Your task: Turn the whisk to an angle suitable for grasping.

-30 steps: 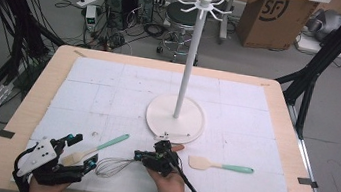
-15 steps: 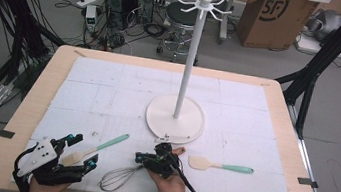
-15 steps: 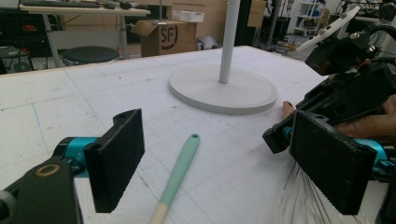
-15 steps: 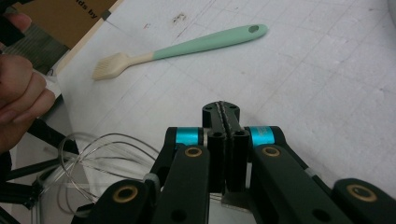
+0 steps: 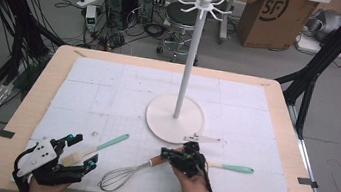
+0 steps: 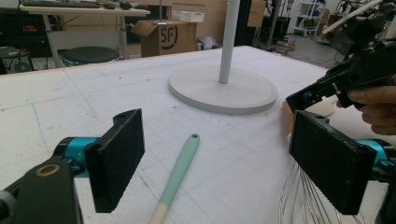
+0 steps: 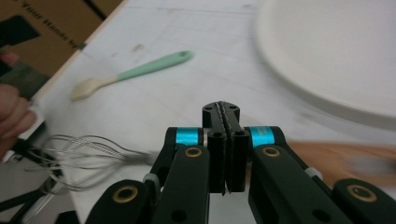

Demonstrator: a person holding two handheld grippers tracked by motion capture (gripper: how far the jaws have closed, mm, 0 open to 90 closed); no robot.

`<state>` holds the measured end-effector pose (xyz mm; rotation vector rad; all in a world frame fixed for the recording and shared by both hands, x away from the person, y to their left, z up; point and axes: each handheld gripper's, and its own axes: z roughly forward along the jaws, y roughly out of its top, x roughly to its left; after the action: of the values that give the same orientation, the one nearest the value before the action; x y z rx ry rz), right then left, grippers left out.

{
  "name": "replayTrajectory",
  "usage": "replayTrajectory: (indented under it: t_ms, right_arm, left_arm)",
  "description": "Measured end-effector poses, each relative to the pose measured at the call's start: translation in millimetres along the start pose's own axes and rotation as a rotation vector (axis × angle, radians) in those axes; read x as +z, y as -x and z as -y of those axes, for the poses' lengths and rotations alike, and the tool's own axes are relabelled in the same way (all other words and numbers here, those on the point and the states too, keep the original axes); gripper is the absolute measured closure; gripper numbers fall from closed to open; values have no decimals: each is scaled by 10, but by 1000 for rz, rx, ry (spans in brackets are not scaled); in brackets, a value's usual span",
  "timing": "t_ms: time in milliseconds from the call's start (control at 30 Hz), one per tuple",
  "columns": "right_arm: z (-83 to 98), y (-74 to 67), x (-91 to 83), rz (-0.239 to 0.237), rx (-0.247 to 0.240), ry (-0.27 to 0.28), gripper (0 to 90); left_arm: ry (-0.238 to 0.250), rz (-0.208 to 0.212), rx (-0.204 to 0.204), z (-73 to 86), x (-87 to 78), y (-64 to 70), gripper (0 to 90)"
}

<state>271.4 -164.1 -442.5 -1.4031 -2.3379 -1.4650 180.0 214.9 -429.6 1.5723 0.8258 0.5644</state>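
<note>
Near table edge, high view: left hand wraps the body of the left gripper (image 5: 80, 152) from below, forearm entering at the bottom. Gripper lies low and near level, pointing away and to the right. Jaws spread wide, nothing between the pads; in the left gripper view the two black pads stand well apart.

Just beyond and between those jaws: wooden-headed spatula with a mint-green handle (image 5: 96, 148), flat on the white gridded mat (image 5: 107, 97), handle running away to the upper right. The left gripper view shows the same handle (image 6: 180, 172) lying on the mat.

Right of it: wire balloon whisk with a wooden handle (image 5: 125, 175), flat on the mat, wire head toward the person, handle end up against the right gripper (image 5: 166, 154).

Right hand grips its tool from behind, wrist coming in from the bottom, gripper pointing left and low over the mat. Jaws pressed together with nothing visibly between them in the right gripper view (image 7: 225, 122); whisk wires (image 7: 88, 154) blurred at left there.

Partly under the right gripper: second spatula with a mint-green handle (image 5: 231, 168), handle pointing right.

Farther off: white mug-tree stand with a round base (image 5: 175, 118) and tall post, upright near mid-table.
</note>
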Motion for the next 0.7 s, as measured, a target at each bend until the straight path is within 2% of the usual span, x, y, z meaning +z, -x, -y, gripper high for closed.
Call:
replayTrajectory:
  t_ms: [167,300,367,500,700]
  right_arm:
    - [103,275,-216,60,57,19,900]
    - [107,383,-302,118,49,24,900]
    - [94,447,-331,143,73,31,900]
    - [69,549,-309,184,105,18,900]
    - [36,581,-245,194,114,-19,900]
  left_arm:
    - [-2,1,1,3,12,6,188]
    - [-4,-2,0,6,12,8,188]
    - [-5,-2,0,8,11,5,189]
    - [-8,-1,2,10,11,1,189]
    - [-7,-3,-2,14,13,-6,190]
